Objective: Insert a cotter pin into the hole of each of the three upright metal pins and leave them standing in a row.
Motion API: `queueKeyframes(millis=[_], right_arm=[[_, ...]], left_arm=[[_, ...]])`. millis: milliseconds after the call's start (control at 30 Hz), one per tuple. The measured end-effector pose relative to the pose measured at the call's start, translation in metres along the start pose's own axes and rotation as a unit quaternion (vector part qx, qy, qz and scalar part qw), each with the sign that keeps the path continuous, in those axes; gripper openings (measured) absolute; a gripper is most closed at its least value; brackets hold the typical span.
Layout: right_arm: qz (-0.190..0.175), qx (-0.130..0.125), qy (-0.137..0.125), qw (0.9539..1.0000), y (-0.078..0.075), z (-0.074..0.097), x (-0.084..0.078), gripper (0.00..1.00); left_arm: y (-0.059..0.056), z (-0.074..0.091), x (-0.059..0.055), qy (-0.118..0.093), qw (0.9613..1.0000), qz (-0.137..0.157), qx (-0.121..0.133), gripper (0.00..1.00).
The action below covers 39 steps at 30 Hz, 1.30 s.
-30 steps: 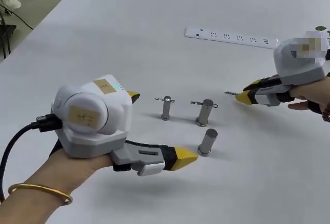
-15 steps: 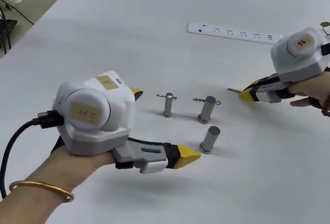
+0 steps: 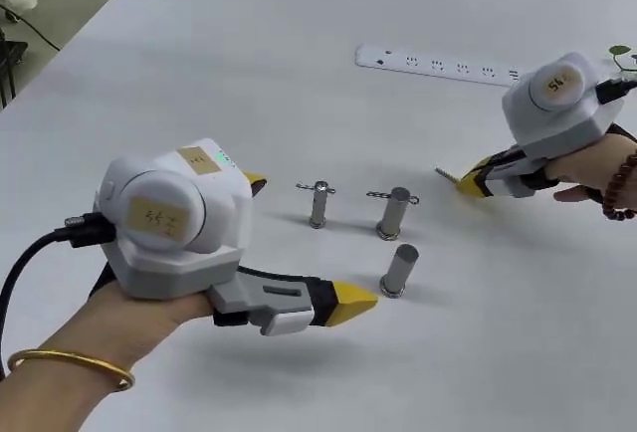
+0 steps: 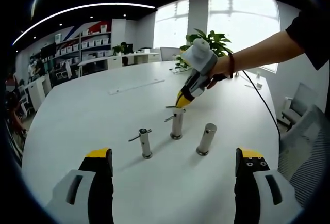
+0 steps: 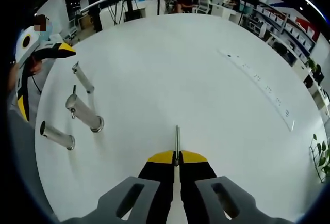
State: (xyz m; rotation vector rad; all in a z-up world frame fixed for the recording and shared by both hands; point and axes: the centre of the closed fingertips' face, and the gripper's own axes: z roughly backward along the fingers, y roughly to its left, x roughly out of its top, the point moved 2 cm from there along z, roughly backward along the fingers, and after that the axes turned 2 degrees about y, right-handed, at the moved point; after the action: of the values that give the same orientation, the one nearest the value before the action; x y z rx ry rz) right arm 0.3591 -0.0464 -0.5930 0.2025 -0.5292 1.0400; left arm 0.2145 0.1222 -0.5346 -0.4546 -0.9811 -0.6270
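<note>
Right gripper (image 5: 176,157) pinched a cotter pin (image 5: 177,139). Left gripper (image 4: 174,154) — jaws spread wide — faced three upright metal pins (image 4: 177,124).

Three upright pins (image 3: 394,213) cluster mid-table; the table (image 3: 199,74) lies open all round, with a power strip (image 3: 438,66) well off at 1 o'clock.

We're in an open-plan office, by the look of it. There's a big white bench (image 3: 199,44) with a power strip (image 3: 438,66) on it and shelves (image 4: 85,46) of boxes along the far wall. We see tall bright windows (image 4: 242,17), a potted plant (image 4: 209,35), a mesh chair (image 4: 305,142), light strips (image 4: 82,10) overhead, and a person (image 5: 181,6) seated in the background.
</note>
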Motion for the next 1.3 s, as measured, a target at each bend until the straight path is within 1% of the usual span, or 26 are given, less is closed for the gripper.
queueKeyframes(millis=[100, 233, 367, 567, 633, 667, 700, 733, 800, 867, 933, 1033, 1067, 1167, 1300], right_arm=[[0.018, -0.005, 0.0, 0.9998, 0.002, 0.002, 0.002, 0.0], [0.027, -0.006, -0.006, 0.9996, 0.003, 0.007, 0.006, 0.0], [0.035, -0.006, -0.007, 0.9993, 0.005, 0.01, 0.006, 0.0], [0.056, -0.007, -0.017, 0.9983, 0.013, 0.022, 0.009, 0.0], [0.065, -0.007, -0.02, 0.9977, 0.018, 0.027, 0.011, 0.0], [0.067, -0.006, -0.023, 0.9974, 0.02, 0.029, 0.011, 0.0], [0.074, -0.004, -0.027, 0.9969, 0.023, 0.032, 0.013, 0.0], [0.079, -0.005, -0.029, 0.9965, 0.025, 0.034, 0.013, 0.0], [0.089, -0.004, -0.031, 0.9955, 0.03, 0.038, 0.015, 0.0], [0.097, -0.004, -0.039, 0.9945, 0.036, 0.043, 0.017, 0.0], [0.109, -0.002, -0.045, 0.993, 0.042, 0.047, 0.019, 0.0], [0.118, 0.001, -0.05, 0.9917, 0.043, 0.048, 0.021, 0.0], [0.124, 0.001, -0.054, 0.9908, 0.044, 0.047, 0.022, 0.0], [0.137, 0.005, -0.059, 0.9888, 0.055, 0.054, 0.024, 0.0], [0.158, 0.009, -0.064, 0.9853, 0.069, 0.063, 0.027, 0.0]], left_arm=[[-0.001, 0.0, 0.0, 0.002, 1.0, 0.0, -0.001, 0.97], [-0.001, 0.0, 0.0, 0.0, 1.0, 0.001, -0.001, 0.95], [-0.001, 0.001, 0.002, -0.003, 1.0, 0.002, 0.0, 0.92], [0.0, 0.003, 0.005, -0.01, 0.9999, 0.009, 0.0, 0.88], [0.0, 0.004, 0.007, -0.016, 0.9998, 0.009, 0.0, 0.86], [0.001, 0.004, 0.009, -0.021, 0.9998, 0.006, 0.003, 0.83], [0.0, 0.005, 0.012, -0.026, 0.9997, 0.001, 0.001, 0.81], [-0.001, 0.005, 0.012, -0.028, 0.9996, 0.002, -0.001, 0.8], [-0.002, 0.005, 0.012, -0.028, 0.9996, 0.005, -0.005, 0.77], [-0.003, 0.005, 0.012, -0.028, 0.9996, 0.003, -0.007, 0.73], [-0.004, 0.005, 0.012, -0.026, 0.9996, 0.003, -0.007, 0.72], [-0.005, 0.006, 0.012, -0.025, 0.9996, 0.005, -0.009, 0.69], [-0.005, 0.006, 0.013, -0.024, 0.9997, 0.004, -0.008, 0.67], [-0.006, 0.006, 0.017, -0.027, 0.9996, 0.005, -0.01, 0.65], [-0.01, 0.006, 0.023, -0.028, 0.9993, 0.013, -0.021, 0.58]])
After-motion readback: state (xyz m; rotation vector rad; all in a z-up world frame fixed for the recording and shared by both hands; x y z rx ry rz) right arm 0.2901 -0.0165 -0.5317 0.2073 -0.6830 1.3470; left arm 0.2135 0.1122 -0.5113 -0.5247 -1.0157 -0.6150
